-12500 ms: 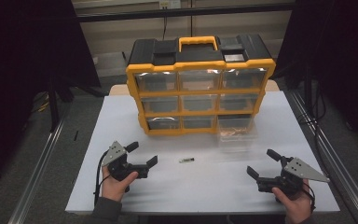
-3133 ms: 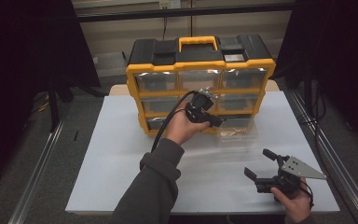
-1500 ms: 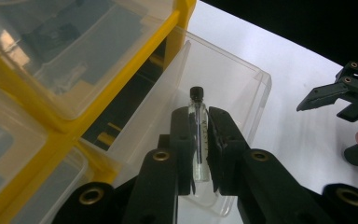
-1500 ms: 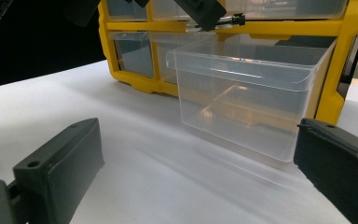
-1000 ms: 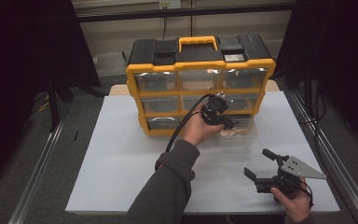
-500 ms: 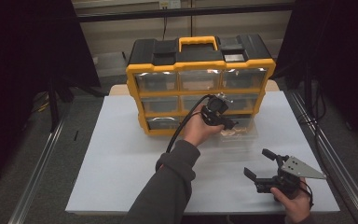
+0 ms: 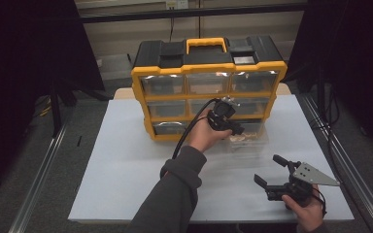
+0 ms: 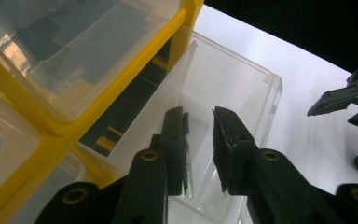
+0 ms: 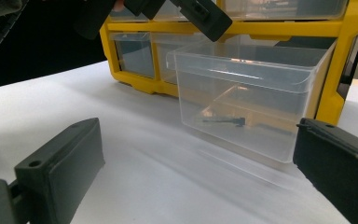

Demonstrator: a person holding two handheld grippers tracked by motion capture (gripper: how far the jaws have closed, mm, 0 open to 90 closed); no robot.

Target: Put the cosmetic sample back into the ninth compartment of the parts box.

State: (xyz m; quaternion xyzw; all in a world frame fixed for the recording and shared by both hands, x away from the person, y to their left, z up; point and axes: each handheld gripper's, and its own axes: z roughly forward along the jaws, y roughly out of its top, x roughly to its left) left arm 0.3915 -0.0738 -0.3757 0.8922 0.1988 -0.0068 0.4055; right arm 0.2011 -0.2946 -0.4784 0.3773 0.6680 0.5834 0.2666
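High view first: twelve and a half seconds back both grippers sat low on the white table (image 7: 126,160) with a small screw lying between them; now the left gripper (image 7: 225,118) is up at the yellow organizer (image 7: 209,92), over the clear drawer (image 7: 246,141) that is pulled out of the bottom row at the cabinet's right end. Over the last second it has barely shifted. The right gripper (image 7: 277,171) has stayed near 5 o'clock on the table, its jaws spread wide and holding nothing.

Room to move: the pulled-out drawer juts toward the person, and bare table lies between its front wall and the right gripper. The left half of the sheet, from 7 to 10 o'clock, is open. The organizer stands across the far edge at 12 o'clock.

Left gripper view looks down into the clear drawer (image 8: 223,88); its jaws stand a narrow gap apart with nothing between them, the tips above the drawer's open top, the yellow frame just to their left. The right gripper's jaw (image 8: 338,95) shows at 3 o'clock.

Right gripper view gives what the others miss: a small dark screw (image 9: 223,121) lies on the floor of the clear drawer (image 9: 261,93), and the left gripper's jaw tip (image 9: 200,14) hangs above the drawer's rim at 12 o'clock.
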